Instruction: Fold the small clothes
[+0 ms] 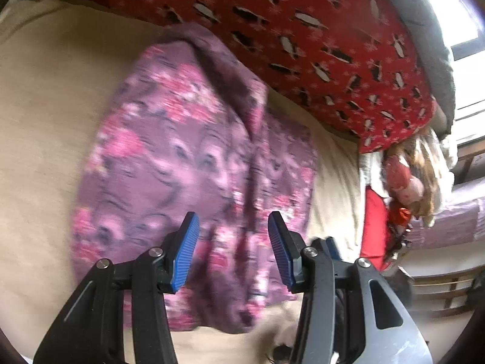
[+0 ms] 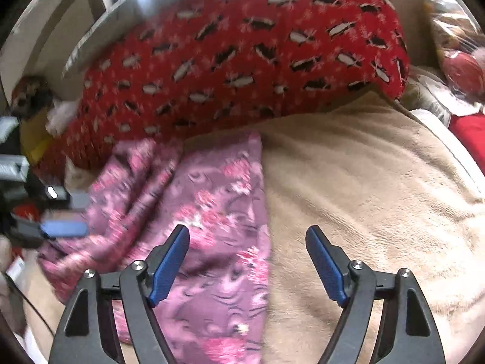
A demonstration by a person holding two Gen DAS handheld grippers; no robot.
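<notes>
A: Where is the garment sitting?

B: The purple floral garment (image 1: pixel 194 157) is lying on the beige blanket (image 1: pixel 42 139) of the bed, filling the middle of the left wrist view, with one flap doubled over toward twelve o'clock. The red penguin-print pillow (image 1: pixel 303 30) is lying beyond it, at about one o'clock.

A: Is either claw gripping it?

B: No. The left claw (image 1: pixel 233 251) is standing partly open over the cloth with nothing between its pads, and the right claw (image 2: pixel 247 265) is gaping wide, its left finger over the garment's edge and its right finger over bare blanket.

A: Why are they hanging apart like that?

B: Probably a fold is sitting finished and both claws are clearing away so the cloth is not being dragged. In the right wrist view the left claw is showing at nine o'clock, beside the garment's bunched side.

A: What is coming next?

B: I'm guessing another fold, or smoothing those wrinkles.
</notes>
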